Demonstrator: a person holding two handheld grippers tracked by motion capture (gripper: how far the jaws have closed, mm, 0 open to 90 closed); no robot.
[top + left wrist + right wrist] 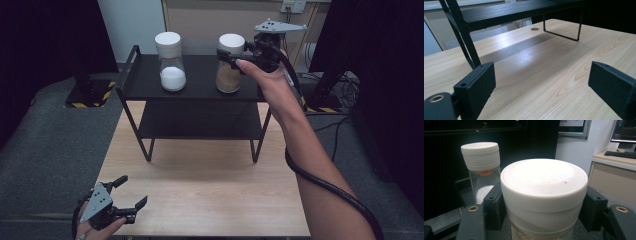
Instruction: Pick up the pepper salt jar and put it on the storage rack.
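Note:
Two glass jars with white lids stand on the top of a black two-level shelf (200, 92). The left jar (171, 62) holds white powder, the right jar (230, 64) a brown one. My right gripper (239, 56) is shut on the white lid (543, 195) of the brown-powder jar, one black pad on each side. The white-powder jar (482, 170) stands behind it in the right gripper view. My left gripper (131, 192) rests open at the table's near left corner, its pads (477, 86) wide apart over bare wood, nothing between them.
The shelf stands at the back of a light wooden table (210, 195), its legs (564, 35) ahead of the left gripper. A black cable (325, 185) trails along the right forearm. Grey floor surrounds the table; a desk with a keyboard (621, 153) lies beyond.

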